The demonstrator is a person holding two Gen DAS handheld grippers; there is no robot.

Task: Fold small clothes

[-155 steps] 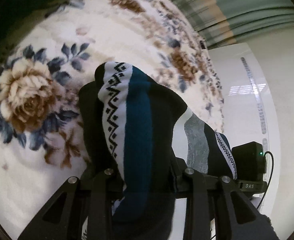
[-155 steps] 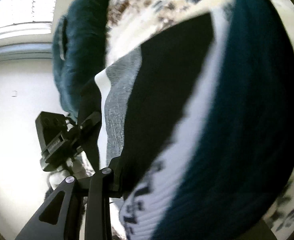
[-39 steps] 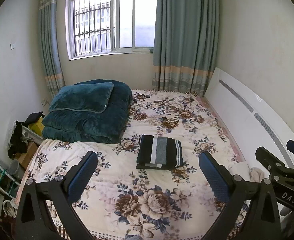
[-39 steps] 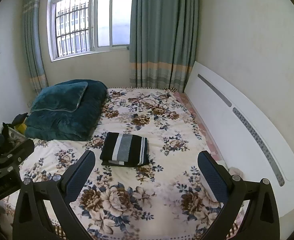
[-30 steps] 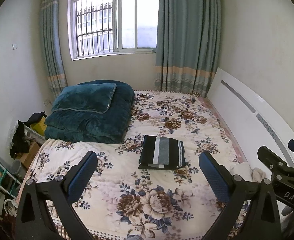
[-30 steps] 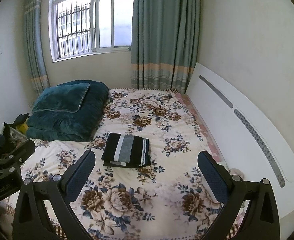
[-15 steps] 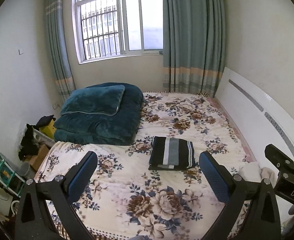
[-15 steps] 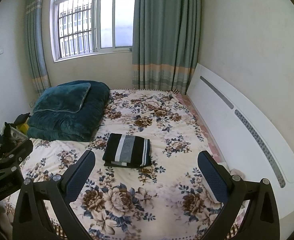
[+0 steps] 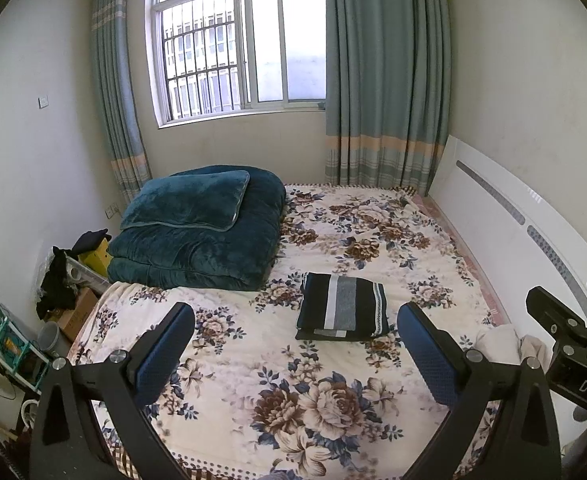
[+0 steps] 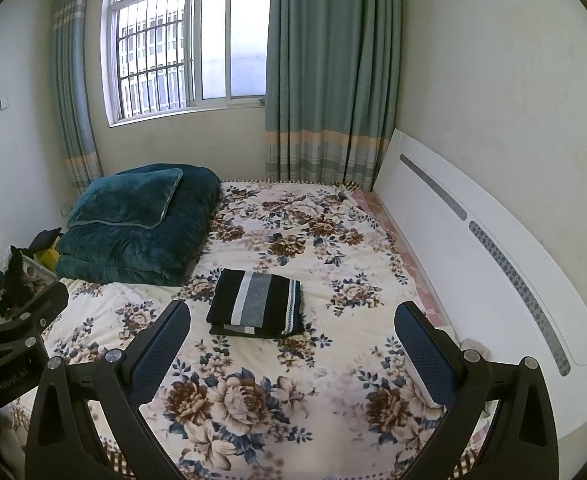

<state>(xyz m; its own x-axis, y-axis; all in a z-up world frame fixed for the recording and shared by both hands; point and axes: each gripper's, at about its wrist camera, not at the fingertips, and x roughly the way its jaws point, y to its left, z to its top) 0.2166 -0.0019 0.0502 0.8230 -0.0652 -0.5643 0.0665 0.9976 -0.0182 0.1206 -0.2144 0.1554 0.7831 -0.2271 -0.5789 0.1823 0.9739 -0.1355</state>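
Observation:
A folded striped sweater [image 9: 341, 312], black with grey and white bands, lies flat on the floral bedspread [image 9: 293, 404] in the middle of the bed. It also shows in the right wrist view [image 10: 257, 304]. My left gripper [image 9: 293, 352] is open and empty, held well back from the bed's near edge. My right gripper [image 10: 293, 348] is open and empty too, at a similar distance. Each gripper's body shows at the edge of the other's view.
A folded teal quilt with a pillow [image 9: 197, 228] sits at the bed's far left. A white headboard [image 10: 473, 248] runs along the right. Clutter and boxes [image 9: 69, 280] stand on the floor at the left. Window and curtains [image 9: 385, 80] are behind.
Five seconds ago both grippers were shut on the sweater close to the bed. Now both are open, and over the last second they have kept drifting back and up slightly.

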